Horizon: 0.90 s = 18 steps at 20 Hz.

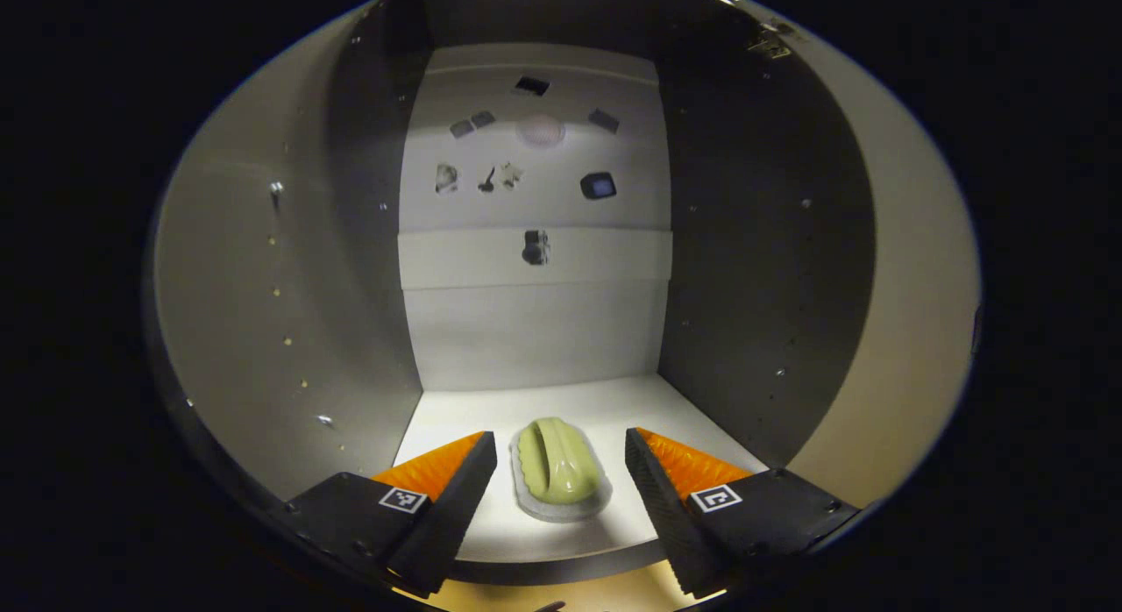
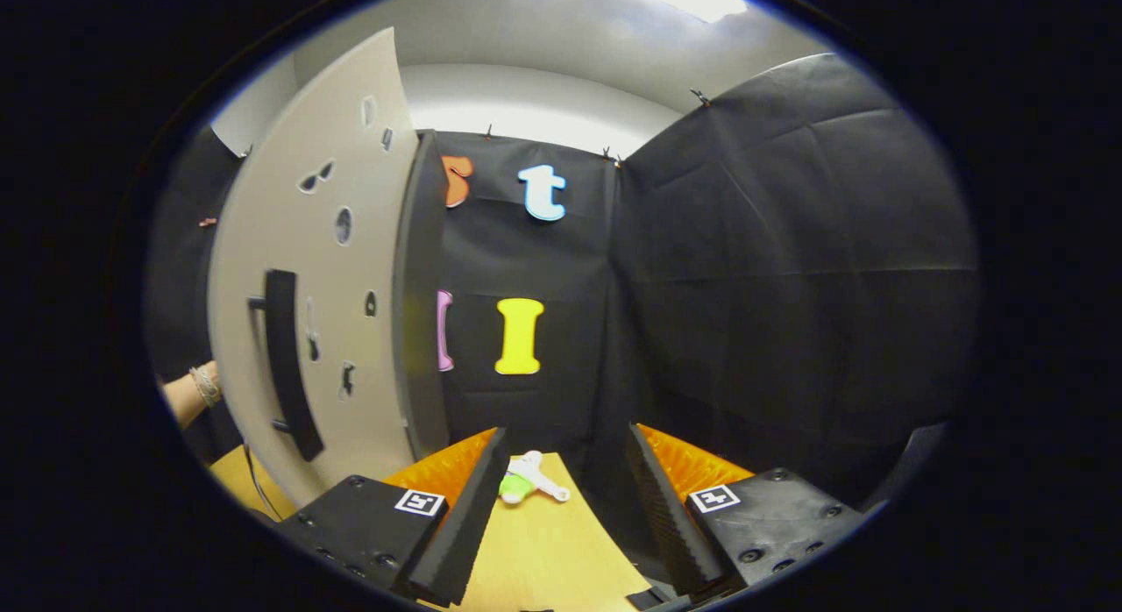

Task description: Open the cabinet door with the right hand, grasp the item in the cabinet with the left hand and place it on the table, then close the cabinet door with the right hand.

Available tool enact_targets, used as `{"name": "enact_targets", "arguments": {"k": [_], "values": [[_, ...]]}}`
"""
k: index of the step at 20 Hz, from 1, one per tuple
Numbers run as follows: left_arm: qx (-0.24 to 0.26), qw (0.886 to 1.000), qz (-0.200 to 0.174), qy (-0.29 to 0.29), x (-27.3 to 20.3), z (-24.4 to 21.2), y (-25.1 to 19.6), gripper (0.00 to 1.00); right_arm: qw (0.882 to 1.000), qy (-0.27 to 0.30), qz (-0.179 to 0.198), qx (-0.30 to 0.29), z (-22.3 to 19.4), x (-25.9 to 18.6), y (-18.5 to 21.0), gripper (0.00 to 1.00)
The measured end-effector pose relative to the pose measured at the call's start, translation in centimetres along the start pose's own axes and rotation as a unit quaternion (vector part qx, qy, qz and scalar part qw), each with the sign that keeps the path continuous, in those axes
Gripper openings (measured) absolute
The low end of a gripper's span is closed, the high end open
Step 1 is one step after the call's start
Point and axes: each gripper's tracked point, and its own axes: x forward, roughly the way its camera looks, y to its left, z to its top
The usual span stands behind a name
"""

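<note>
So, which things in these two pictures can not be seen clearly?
- Left gripper view: the green item is too unclear to identify.
- Right gripper view: the cabinet door hides the person's forearm past the wrist.
- Right gripper view: the small white and green object on the table is too small to name.

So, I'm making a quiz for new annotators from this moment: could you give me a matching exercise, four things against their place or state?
Things:
1. green item
2. cabinet door
3. left hand-held gripper
4. white and green object

Place or state:
A. swung open, handle facing the right gripper view
B. on the wooden table
C. open, fingers either side of the item without touching it
D. on the cabinet floor

Pairs: 1-D, 2-A, 3-C, 4-B
</note>
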Motion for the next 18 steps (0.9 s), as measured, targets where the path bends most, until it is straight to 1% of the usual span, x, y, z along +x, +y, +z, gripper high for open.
{"name": "enact_targets", "arguments": {"k": [1, 2, 4, 5, 6, 7, 8, 10, 11, 12, 13, 14, 15, 16, 17, 18], "values": [[-0.006, 1.0, 0.001, 0.011, 1.0, -0.4, 0.2, 0.93, 1.0, 0.003, -0.01, -0.001, -0.5, 0.7, -0.6, 0.82], [-0.011, 1.0, 0.001, 0.019, 1.8, -0.9, 0.4, 0.93, 1.0, 0.006, -0.014, 0.003, -0.9, 1.0, -0.9, 0.87], [-0.015, 0.999, 0.004, 0.033, 3.3, -1.5, 0.7, 0.93, 1.0, 0.012, -0.014, 0.016, -1.6, 2.0, -1.0, 0.9], [-0.012, 0.999, 0.008, 0.038, 3.8, -1.8, 0.9, 0.93, 1.0, 0.016, -0.015, 0.023, -1.9, 2.5, -1.0, 0.96], [-0.005, 0.999, 0.011, 0.043, 4.3, -2.0, 0.9, 0.93, 0.999, 0.021, -0.014, 0.029, -2.4, 3.0, -1.0, 0.94], [0.0, 0.999, 0.013, 0.047, 4.6, -2.0, 1.0, 0.93, 0.999, 0.023, -0.014, 0.031, -2.5, 3.3, -0.9, 0.94], [0.002, 0.999, 0.013, 0.051, 5.0, -2.1, 1.0, 0.92, 0.999, 0.024, -0.013, 0.032, -2.8, 3.5, -0.8, 0.96], [-0.009, 0.998, 0.014, 0.057, 5.6, -2.0, 0.9, 0.89, 0.999, 0.029, -0.014, 0.027, -3.6, 3.9, -0.9, 0.96], [-0.021, 0.998, 0.012, 0.063, 6.0, -2.1, 0.8, 0.82, 0.999, 0.031, -0.016, 0.025, -3.9, 4.1, -0.9, 0.96], [-0.033, 0.997, 0.011, 0.073, 6.3, -2.3, 0.7, 0.8, 0.999, 0.033, -0.016, 0.024, -4.1, 4.2, -1.0, 0.96], [-0.039, 0.996, 0.014, 0.082, 6.5, -2.5, 0.7, 0.72, 0.999, 0.038, -0.015, 0.025, -4.4, 4.4, -0.8, 0.96], [-0.035, 0.995, 0.023, 0.088, 6.7, -2.7, 1.0, 0.67, 0.999, 0.042, -0.014, 0.027, -4.6, 4.5, -0.7, 0.96], [-0.029, 0.995, 0.032, 0.089, 6.8, -2.6, 1.3, 0.53, 0.998, 0.046, -0.012, 0.03, -5.1, 4.5, -0.6, 0.96], [-0.02, 0.995, 0.038, 0.09, 6.8, -2.6, 1.4, 0.44, 0.998, 0.051, -0.011, 0.032, -5.3, 4.6, -0.6, 0.96], [-0.011, 0.995, 0.041, 0.093, 6.8, -2.7, 1.2, 0.29, 0.998, 0.056, -0.01, 0.034, -5.7, 4.6, -0.6, 0.96], [-0.005, 0.994, 0.043, 0.096, 6.8, -2.7, 1.2, 0.3, 0.998, 0.059, -0.008, 0.036, -6.0, 4.6, -0.6, 0.96]]}}
